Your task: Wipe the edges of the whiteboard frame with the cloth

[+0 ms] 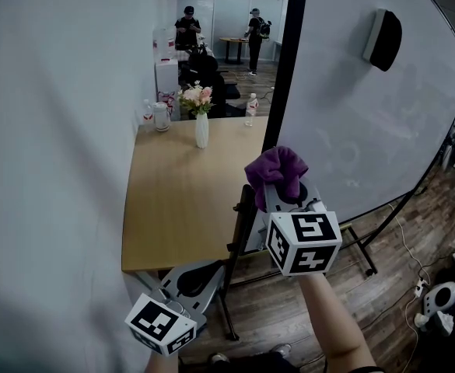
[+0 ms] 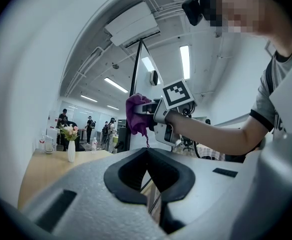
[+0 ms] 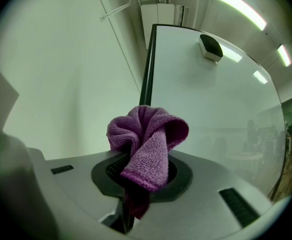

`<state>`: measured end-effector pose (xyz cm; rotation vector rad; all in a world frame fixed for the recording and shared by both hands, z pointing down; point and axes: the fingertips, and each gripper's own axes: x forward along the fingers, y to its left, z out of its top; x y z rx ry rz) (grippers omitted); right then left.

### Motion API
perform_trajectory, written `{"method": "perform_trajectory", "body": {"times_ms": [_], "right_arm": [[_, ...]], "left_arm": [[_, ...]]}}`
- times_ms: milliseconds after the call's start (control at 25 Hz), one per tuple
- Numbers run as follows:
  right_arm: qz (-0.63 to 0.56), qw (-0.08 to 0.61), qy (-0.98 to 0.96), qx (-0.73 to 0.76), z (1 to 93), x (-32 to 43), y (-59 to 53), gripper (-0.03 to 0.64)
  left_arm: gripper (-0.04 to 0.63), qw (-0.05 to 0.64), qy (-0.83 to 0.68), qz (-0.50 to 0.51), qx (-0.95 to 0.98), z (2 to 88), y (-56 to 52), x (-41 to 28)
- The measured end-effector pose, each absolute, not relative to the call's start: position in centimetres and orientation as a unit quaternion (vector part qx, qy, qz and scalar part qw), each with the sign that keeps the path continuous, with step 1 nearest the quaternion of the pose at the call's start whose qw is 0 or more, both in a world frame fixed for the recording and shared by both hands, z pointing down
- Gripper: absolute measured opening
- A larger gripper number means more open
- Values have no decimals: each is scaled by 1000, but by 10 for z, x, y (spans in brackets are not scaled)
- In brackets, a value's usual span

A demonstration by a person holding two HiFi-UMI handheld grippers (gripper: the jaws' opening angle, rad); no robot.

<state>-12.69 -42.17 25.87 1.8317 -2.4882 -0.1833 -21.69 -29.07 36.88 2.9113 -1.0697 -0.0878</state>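
Observation:
A crumpled purple cloth (image 1: 276, 168) sticks up from my right gripper (image 1: 281, 189), which is shut on it. The cloth (image 3: 148, 134) covers the lower part of the whiteboard's black left frame edge (image 3: 148, 64); whether it touches the edge I cannot tell. In the head view that frame edge (image 1: 283, 61) runs up from the cloth to the top of the picture. My left gripper (image 1: 192, 280) hangs lower left, away from the board, shut with nothing in it. From the left gripper view (image 2: 148, 176) I see the cloth (image 2: 136, 115) and the frame (image 2: 136, 71) ahead.
A black eraser (image 1: 384, 39) clings to the whiteboard's white face (image 1: 367, 115). Left of the board stands a wooden table (image 1: 180, 208) with a flower vase (image 1: 201, 119), a bottle (image 1: 251, 109) and a jar (image 1: 161, 116). A pale wall fills the left. Stand legs (image 1: 361, 249) and cables (image 1: 418, 286) lie on the floor.

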Motion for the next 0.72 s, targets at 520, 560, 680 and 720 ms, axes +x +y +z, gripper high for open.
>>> {"method": "perform_trajectory", "body": {"times_ms": [520,560,680,720], "right_arm": [[-42,40,-803,593,292,-126,-422,60],[-41,41,-803,593,294,-126,-423,60],[-36,44,-802,594,302,-125,-424,60],[-35,44,-802,595,304,-125,-423,60]], "left_arm": [[17,24,-350,-26,936,373,-286,-219],[17,24,-351,-26,936,373,-286,-220],[17,25,-352,-25,936,374,-286,-220],[17,25,-352,-24,935,375,-286,-220]]}}
